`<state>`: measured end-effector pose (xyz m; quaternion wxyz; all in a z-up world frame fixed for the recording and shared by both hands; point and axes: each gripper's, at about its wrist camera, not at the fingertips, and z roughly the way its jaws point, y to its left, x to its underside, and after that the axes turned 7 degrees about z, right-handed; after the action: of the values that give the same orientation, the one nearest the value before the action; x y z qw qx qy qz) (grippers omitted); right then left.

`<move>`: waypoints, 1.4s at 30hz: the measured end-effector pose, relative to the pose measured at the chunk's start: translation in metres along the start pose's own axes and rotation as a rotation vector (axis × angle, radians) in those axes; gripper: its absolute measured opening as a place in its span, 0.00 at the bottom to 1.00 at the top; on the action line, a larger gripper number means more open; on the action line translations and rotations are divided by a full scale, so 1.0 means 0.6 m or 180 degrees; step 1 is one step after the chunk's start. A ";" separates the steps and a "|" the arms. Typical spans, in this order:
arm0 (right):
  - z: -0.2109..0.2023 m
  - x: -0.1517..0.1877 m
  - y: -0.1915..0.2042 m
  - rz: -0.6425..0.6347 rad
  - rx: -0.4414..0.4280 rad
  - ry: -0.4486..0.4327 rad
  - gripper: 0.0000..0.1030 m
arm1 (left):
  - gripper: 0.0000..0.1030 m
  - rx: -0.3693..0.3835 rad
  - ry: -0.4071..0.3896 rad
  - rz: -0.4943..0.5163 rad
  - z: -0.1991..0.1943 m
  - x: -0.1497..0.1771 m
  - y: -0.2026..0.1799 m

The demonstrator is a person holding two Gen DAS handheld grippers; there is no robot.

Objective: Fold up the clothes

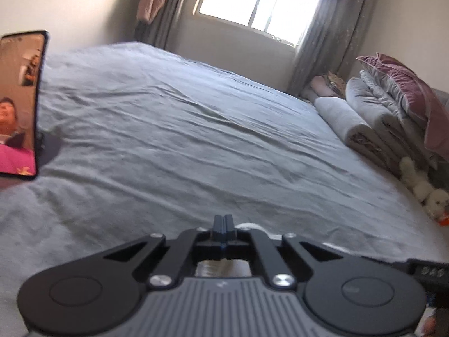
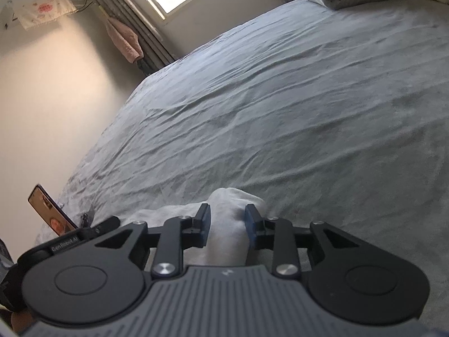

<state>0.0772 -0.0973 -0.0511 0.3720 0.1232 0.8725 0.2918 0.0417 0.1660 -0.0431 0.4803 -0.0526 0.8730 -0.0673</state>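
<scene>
Looking along the left wrist view: the black two-finger left gripper [image 1: 223, 222] hangs low over the wide bed with its wrinkled grey sheet [image 1: 182, 129], jaws clenched tight together, a sliver of the pale white cloth garment [image 1: 247, 226] showing just beyond them; whether cloth is pinched there cannot be told. A propped phone with a lit screen [image 1: 18, 104] stands at the bed's left edge. Rolled grey blankets [image 1: 364, 118] lie stacked at the bed's far right.

Right wrist view: the black right gripper [image 2: 228, 219], jaws parted, straddles a raised fold of the garment [image 2: 228, 224] lying on the bed's [image 2: 280, 112] near edge; the blue pads [image 2: 206, 219] flank the cloth, contact unclear. The phone [image 2: 50, 214] stands left of the bed's near corner.
</scene>
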 end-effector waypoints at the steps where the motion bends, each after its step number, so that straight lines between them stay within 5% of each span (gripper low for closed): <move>1: 0.000 0.001 0.001 -0.0026 0.0005 0.0003 0.31 | 0.00 -0.0077 0.0056 0.0055 0.006 0.006 0.002; 8: -0.014 0.005 0.005 -0.0187 0.0027 0.0005 0.31 | 0.00 -0.0100 0.0047 0.0015 -0.018 0.010 0.027; 14: -0.048 0.013 0.021 -0.0401 -0.0122 -0.0038 0.31 | 0.01 0.0404 -0.0178 0.0104 -0.072 -0.003 0.017; 19: -0.049 0.047 0.046 -0.0759 -0.0211 0.0079 0.31 | 0.02 0.0619 -0.0169 0.0615 -0.070 0.021 -0.029; 23: -0.043 0.070 0.052 -0.1024 -0.0165 0.0155 0.31 | 0.01 0.0468 -0.0007 0.0758 -0.045 0.052 -0.027; 30: -0.047 0.086 0.035 -0.1211 -0.0143 0.0187 0.25 | 0.02 0.0400 -0.0048 0.0537 -0.057 0.051 0.001; 35: -0.082 0.096 0.045 -0.1357 -0.0310 0.0229 0.33 | 0.02 0.0692 -0.0222 0.0556 -0.101 0.055 0.012; 42: -0.100 0.150 0.048 -0.1847 -0.0437 0.0458 0.32 | 0.02 0.0826 -0.0071 0.0899 -0.116 0.111 0.019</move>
<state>-0.0286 -0.0604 -0.0525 0.3845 -0.1775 0.8736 0.2397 -0.0532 0.1716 -0.0633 0.4974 0.1321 0.8503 -0.1106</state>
